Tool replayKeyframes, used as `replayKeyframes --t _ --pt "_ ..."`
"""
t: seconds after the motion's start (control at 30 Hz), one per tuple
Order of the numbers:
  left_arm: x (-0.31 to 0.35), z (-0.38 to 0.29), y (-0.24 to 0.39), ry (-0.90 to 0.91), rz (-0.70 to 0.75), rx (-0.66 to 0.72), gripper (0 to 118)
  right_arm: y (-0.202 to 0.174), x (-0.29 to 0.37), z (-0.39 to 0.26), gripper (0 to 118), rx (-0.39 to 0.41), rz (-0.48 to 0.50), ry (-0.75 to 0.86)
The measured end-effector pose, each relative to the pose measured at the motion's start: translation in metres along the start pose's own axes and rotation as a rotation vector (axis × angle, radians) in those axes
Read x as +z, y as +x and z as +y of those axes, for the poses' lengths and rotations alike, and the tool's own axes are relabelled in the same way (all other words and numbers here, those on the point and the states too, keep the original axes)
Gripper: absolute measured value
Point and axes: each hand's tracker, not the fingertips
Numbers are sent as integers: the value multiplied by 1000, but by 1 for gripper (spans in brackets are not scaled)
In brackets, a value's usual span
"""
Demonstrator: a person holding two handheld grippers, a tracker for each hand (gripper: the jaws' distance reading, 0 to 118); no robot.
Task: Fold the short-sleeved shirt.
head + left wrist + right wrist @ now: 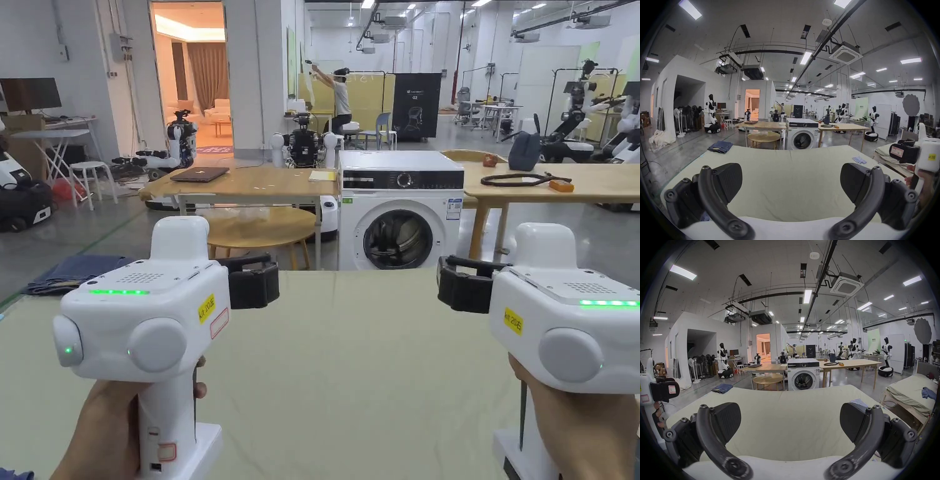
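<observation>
1. Holding the left gripper above the pale bed, you keep its jaws wide apart and empty.
2. Your right gripper hovers level with it, well apart, jaws likewise spread on nothing.
3. A striped folded cloth lies near the bed's far right edge; whether it is the shirt, you cannot tell.
</observation>
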Motion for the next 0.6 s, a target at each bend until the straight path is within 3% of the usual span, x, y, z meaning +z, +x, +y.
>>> replayKeyframes --t 0.2,0.4,0.6 --pt "-2 -1 2 -15 89 10 118 1 -1 0 118 0 2 3" --pt "-9 -6 -6 -55 -14 61 118 0 -3 -1 118 -6 4 4" --pt "-7 -5 -2 -46 5 52 118 0 -3 -2 118 6 7 2"
